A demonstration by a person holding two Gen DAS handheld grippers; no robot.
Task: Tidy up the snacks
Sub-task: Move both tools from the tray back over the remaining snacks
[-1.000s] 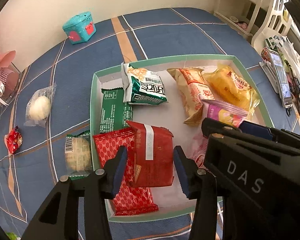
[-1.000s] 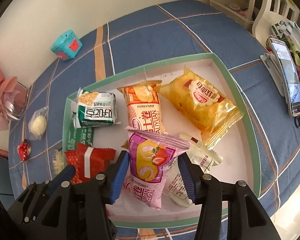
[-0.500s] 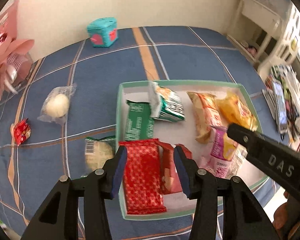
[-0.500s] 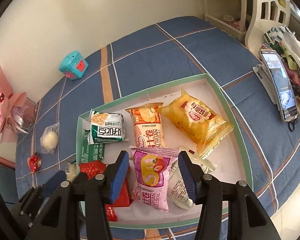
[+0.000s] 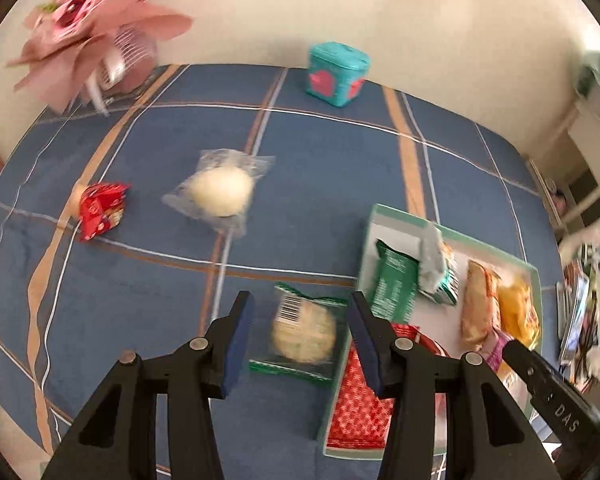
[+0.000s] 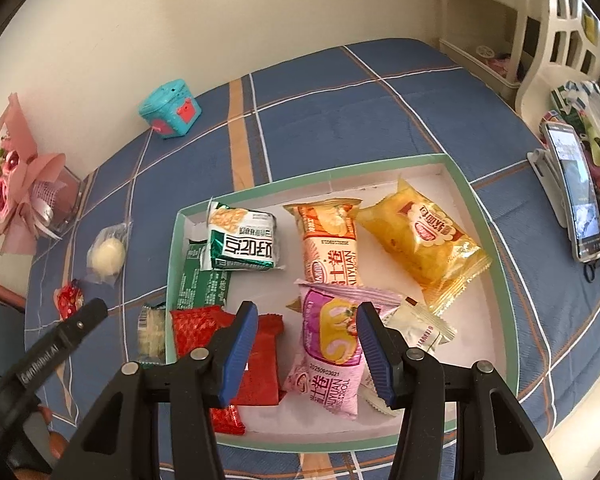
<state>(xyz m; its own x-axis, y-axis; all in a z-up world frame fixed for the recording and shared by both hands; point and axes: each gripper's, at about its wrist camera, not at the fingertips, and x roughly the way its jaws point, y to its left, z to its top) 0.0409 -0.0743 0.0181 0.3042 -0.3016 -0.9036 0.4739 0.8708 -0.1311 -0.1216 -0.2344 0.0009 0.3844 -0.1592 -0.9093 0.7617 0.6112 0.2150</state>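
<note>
nine snacks in tray (image 6: 484, 216), three outside on cloth (image 5: 332, 168).

Left gripper (image 5: 300, 340) hovering, jaws spread wide, nothing held. Right gripper (image 6: 306, 354) hovering alongside, jaws wide apart, empty.
</note>
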